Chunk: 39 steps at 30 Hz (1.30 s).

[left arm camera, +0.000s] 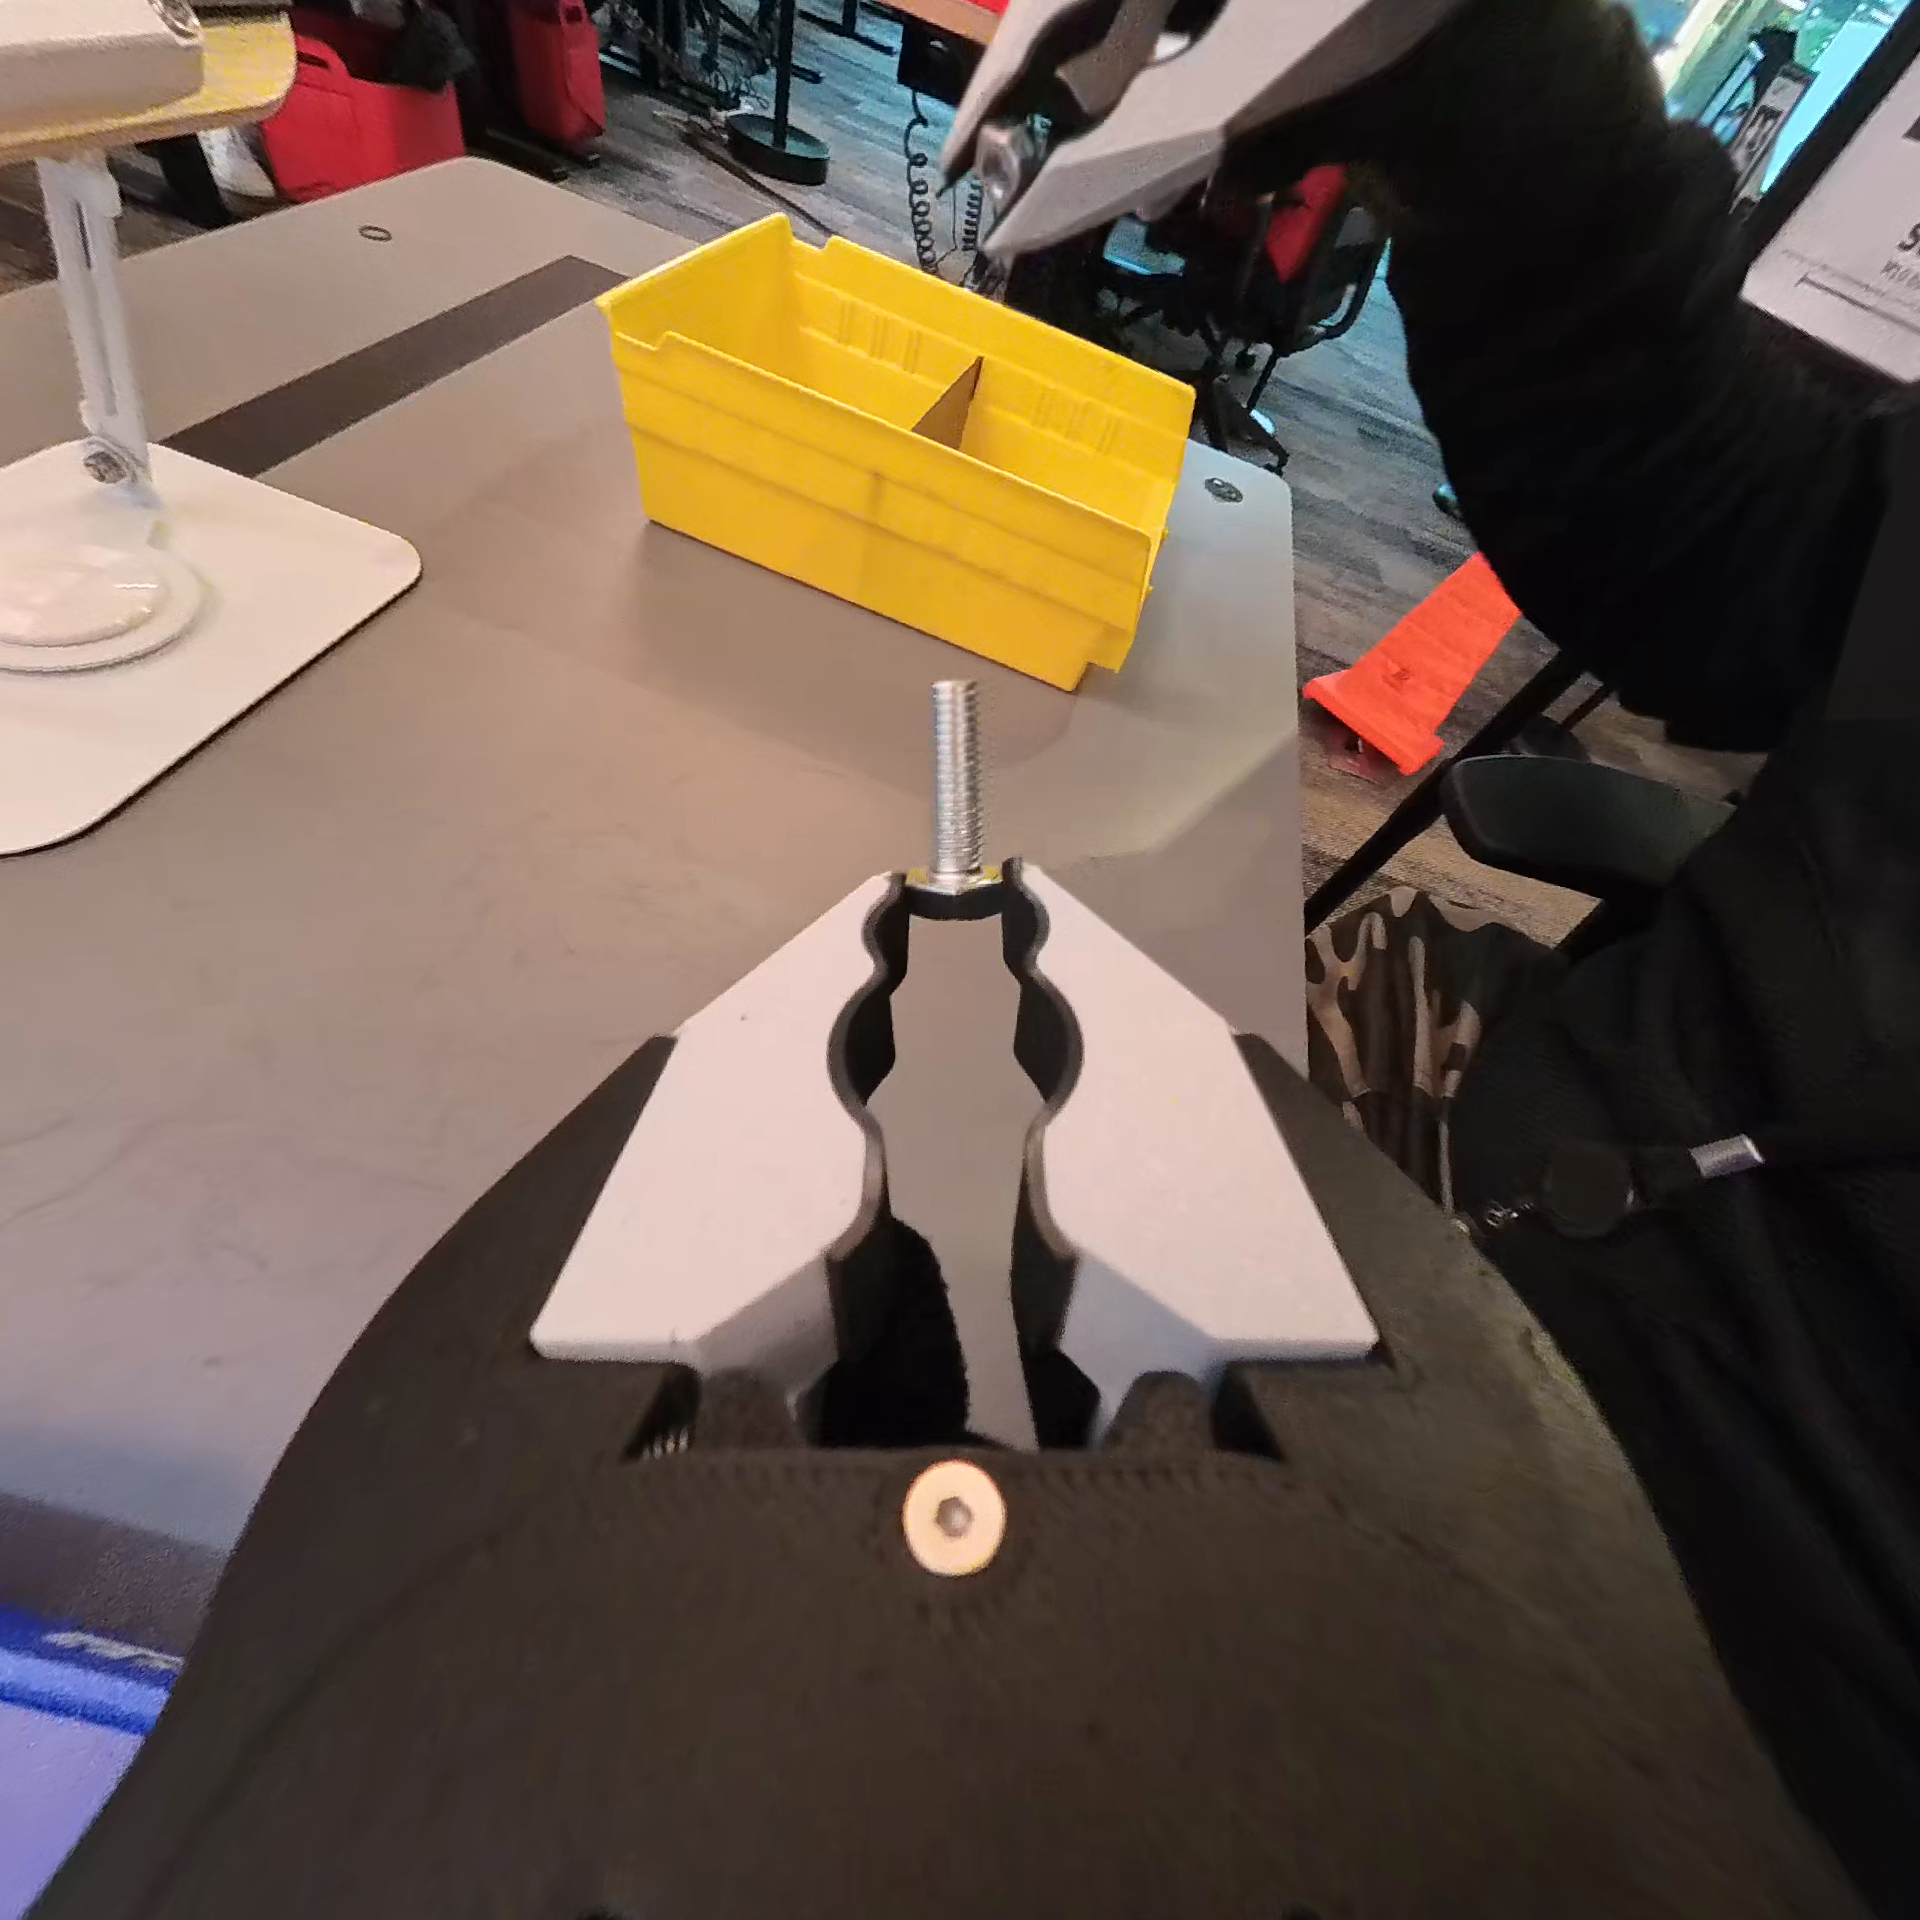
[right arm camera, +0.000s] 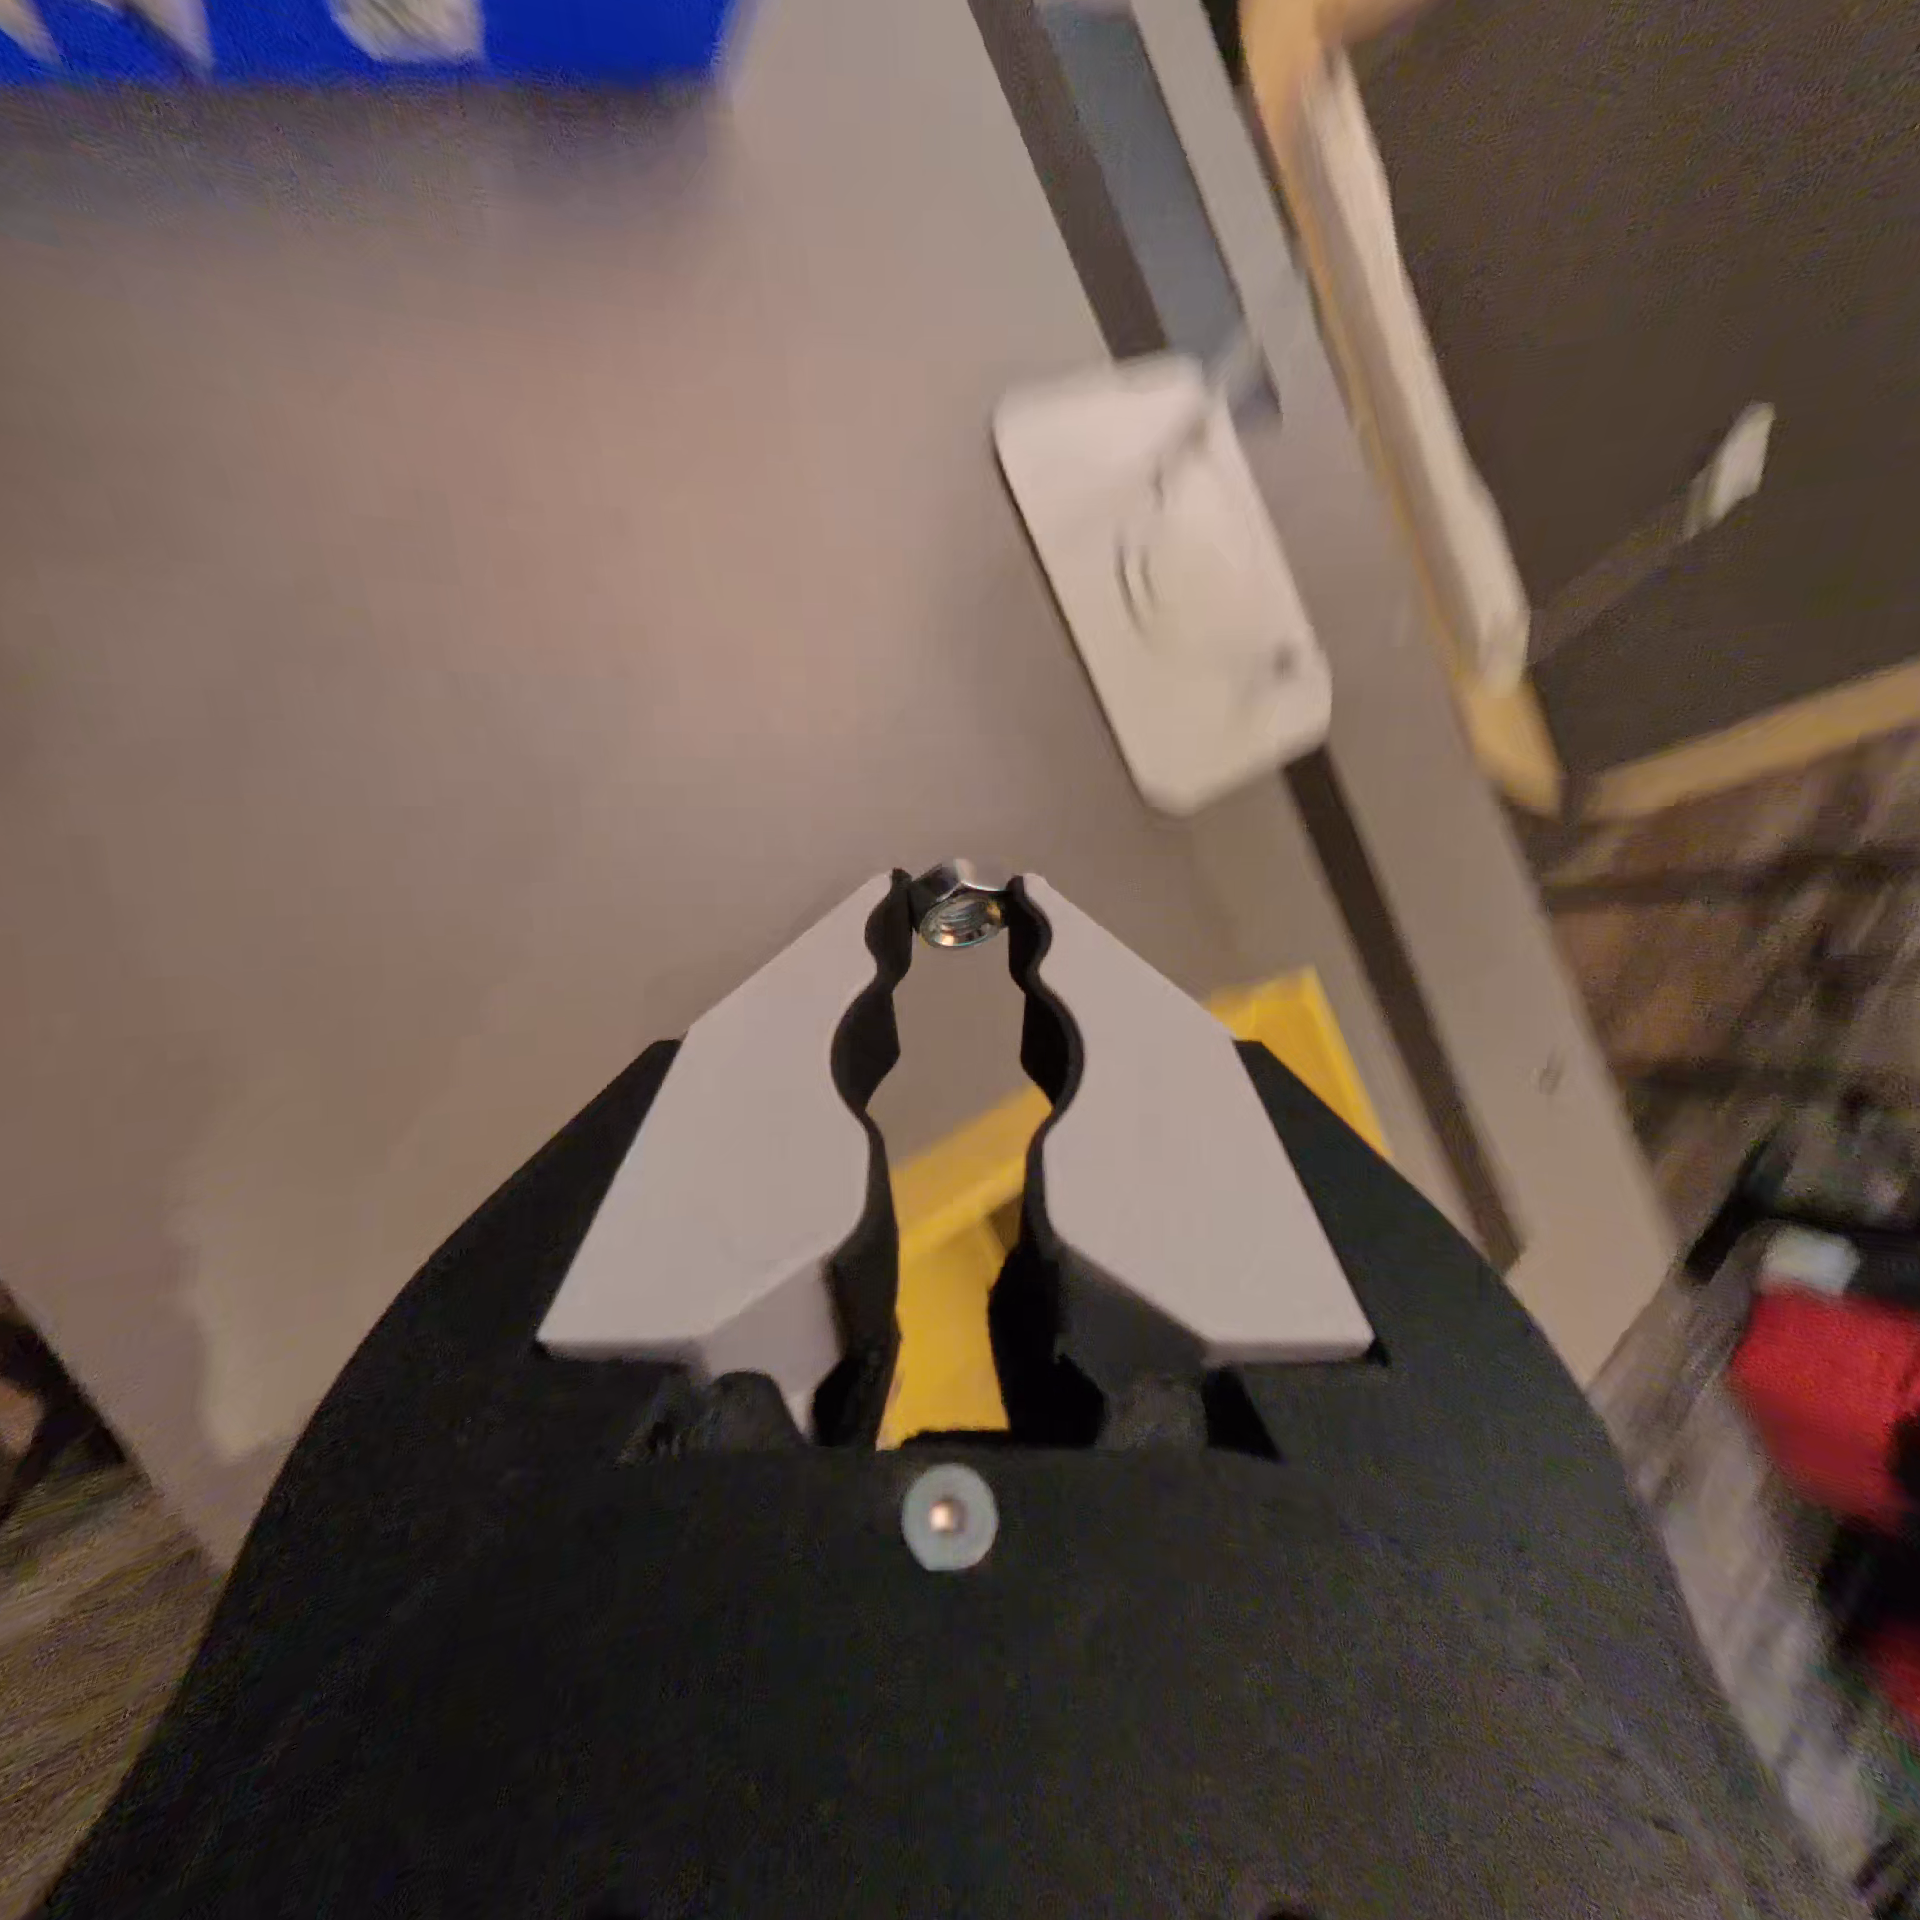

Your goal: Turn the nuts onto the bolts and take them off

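Grey worktop (left arm camera: 436, 987) is filling most of my left wrist view, with office clutter lying beyond its far edge. Going left to right, a white stand base (left arm camera: 187, 623) is sitting at the left, then a yellow divided bin (left arm camera: 894, 520) near the middle, probably there to take the hardware.

My left tool (left arm camera: 954, 883) is pinching the hex head of a bolt (left arm camera: 956, 774) at its very tips, so the threaded shank is pointing away from me, bare and free for a nut to start on it.

Up at the right, my right tool (left arm camera: 1003, 171) is hanging well above the bolt and well apart from it. In its own blurred view, that right tool (right arm camera: 958, 902) is gripping a hex nut (right arm camera: 958, 914) by its flats, leaving the threaded bore open. I judge I am bringing nut to shank; aligning the bore with the thread is what the next move needs.
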Motion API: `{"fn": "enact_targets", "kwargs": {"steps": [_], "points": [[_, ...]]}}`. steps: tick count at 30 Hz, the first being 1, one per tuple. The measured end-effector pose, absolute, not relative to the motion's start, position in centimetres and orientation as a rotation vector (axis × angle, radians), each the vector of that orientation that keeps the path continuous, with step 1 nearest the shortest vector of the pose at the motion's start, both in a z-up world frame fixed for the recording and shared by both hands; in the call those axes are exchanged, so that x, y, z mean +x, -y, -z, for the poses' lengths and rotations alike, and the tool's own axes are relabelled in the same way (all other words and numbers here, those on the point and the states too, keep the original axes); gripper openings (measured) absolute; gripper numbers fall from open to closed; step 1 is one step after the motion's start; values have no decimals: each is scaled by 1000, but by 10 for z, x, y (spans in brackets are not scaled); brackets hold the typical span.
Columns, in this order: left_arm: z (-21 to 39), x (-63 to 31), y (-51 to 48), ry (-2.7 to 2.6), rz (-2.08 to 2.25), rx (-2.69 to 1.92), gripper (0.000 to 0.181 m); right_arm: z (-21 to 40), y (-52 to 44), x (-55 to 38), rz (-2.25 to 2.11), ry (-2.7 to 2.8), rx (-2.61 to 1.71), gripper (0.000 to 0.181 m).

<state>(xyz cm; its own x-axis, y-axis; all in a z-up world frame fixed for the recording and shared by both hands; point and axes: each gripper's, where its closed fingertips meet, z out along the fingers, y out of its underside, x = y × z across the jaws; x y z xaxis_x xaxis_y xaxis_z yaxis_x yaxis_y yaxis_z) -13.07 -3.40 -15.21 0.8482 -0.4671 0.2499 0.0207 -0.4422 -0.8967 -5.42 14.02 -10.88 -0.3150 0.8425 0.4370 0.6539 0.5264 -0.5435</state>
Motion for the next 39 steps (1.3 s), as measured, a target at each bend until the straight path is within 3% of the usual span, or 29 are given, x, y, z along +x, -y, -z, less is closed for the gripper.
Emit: {"fn": "enact_targets", "kwargs": {"steps": [5, 15, 19, 24, 31, 36, 39], "points": [[151, -125, 31, -329, 587, -1955, 16, 177, -244, 53, -141, 1966, -1792, 16], [149, -108, 25, -350, 560, -1978, 16, 299, -291, 124, 82, 1989, -2251, 16], [149, -103, 23, -348, 546, -1979, 16, 310, -301, 127, 91, 1945, -2306, 38], [144, -98, 17, -324, 561, -1931, 16, 247, -286, 97, -98, 1850, -2143, 31], [122, -86, 11, -258, 647, -1730, 16, 91, -86, -46, -1264, 1767, -1325, 31], [121, -79, 15, -250, 664, -1701, 16, 95, 2, -93, -1742, 1752, -1282, 34], [122, -76, 17, -259, 667, -1701, 16, 92, 23, -102, -1886, 1748, -1249, 25]]}}
